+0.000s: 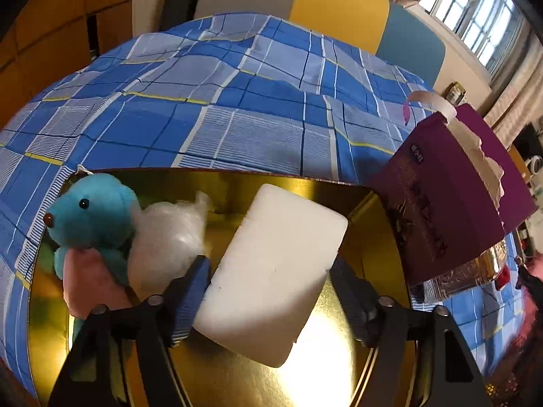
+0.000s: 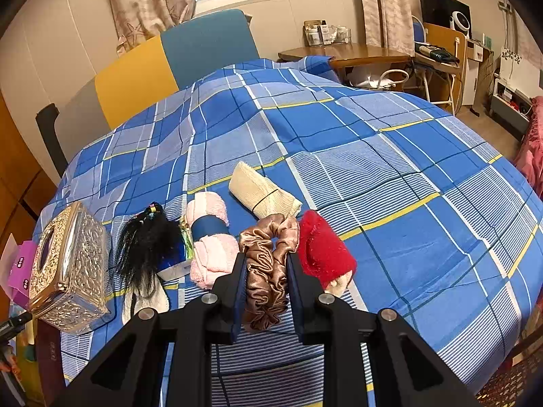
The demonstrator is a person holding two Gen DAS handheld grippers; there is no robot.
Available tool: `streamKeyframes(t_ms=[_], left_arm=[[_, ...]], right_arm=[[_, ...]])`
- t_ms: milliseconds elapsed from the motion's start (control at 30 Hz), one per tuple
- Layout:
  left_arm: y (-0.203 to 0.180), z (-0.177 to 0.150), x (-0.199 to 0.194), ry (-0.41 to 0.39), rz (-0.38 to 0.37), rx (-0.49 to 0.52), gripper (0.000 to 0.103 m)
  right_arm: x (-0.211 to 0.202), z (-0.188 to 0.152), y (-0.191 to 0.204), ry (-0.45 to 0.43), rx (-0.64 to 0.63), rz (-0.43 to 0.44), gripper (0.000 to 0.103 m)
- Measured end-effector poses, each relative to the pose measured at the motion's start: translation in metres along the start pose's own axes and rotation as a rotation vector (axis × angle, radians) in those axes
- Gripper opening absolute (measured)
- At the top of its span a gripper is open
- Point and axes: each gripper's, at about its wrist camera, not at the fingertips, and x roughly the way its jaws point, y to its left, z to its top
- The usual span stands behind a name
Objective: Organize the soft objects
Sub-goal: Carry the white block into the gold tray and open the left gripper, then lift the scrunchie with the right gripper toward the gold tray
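Note:
A white foam block (image 1: 271, 271) lies tilted inside a gold-lined box (image 1: 339, 356). My left gripper (image 1: 271, 264) straddles it, open: the left finger touches the block's edge, while the right finger stands off it. Beside the block in the box are a blue teddy (image 1: 91, 213), a pink cloth (image 1: 88, 278) and a clear bag of white stuffing (image 1: 169, 237). In the right wrist view, my right gripper (image 2: 268, 257) is shut on a brown satin scrunchie (image 2: 264, 271) just above the bed.
On the blue checked bedspread (image 2: 373, 169) lie a red knit piece (image 2: 322, 247), a pink towel roll (image 2: 210, 237), a cream cloth roll (image 2: 261, 193) and a black-haired item (image 2: 146, 247). A silver tissue box (image 2: 68, 264) stands left. The box's purple lid (image 1: 448, 203) rises at the right.

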Motion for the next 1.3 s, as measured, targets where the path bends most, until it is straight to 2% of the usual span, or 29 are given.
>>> streamKeyframes(t_ms=[100,133,300,500,600,767,1000,1167,1300], left_arm=[[-0.001,-0.001,-0.006,-0.027,0.012,-0.006,0.093],[0.000,-0.002,-0.009,-0.037,0.003,-0.012,0.094],[0.003,-0.007,-0.026,-0.073,-0.024,-0.053,0.094],[-0.011,-0.028,-0.057,-0.174,0.037,0.057,0.094],[-0.013,-0.041,-0.067,-0.190,0.042,0.077,0.095],[-0.006,-0.061,-0.075,-0.186,0.015,0.055,0.097],[-0.001,-0.078,-0.085,-0.199,-0.025,0.024,0.097],[0.006,-0.089,-0.090,-0.224,0.033,0.045,0.097],[0.019,-0.093,-0.093,-0.218,0.041,0.008,0.097]], right_arm=[[0.000,0.000,0.001,-0.002,-0.005,0.000,0.022],[0.001,0.000,0.002,-0.001,-0.007,-0.001,0.022],[-0.001,0.000,0.004,-0.010,-0.020,-0.002,0.022],[-0.009,0.002,0.006,-0.047,-0.027,0.011,0.022],[-0.014,0.002,0.009,-0.065,-0.035,0.027,0.022],[-0.027,0.003,0.025,-0.081,-0.074,0.071,0.022],[-0.076,0.010,0.083,-0.143,-0.183,0.171,0.022],[-0.115,0.007,0.143,-0.194,-0.289,0.265,0.022],[-0.139,-0.006,0.200,-0.208,-0.371,0.378,0.022]])
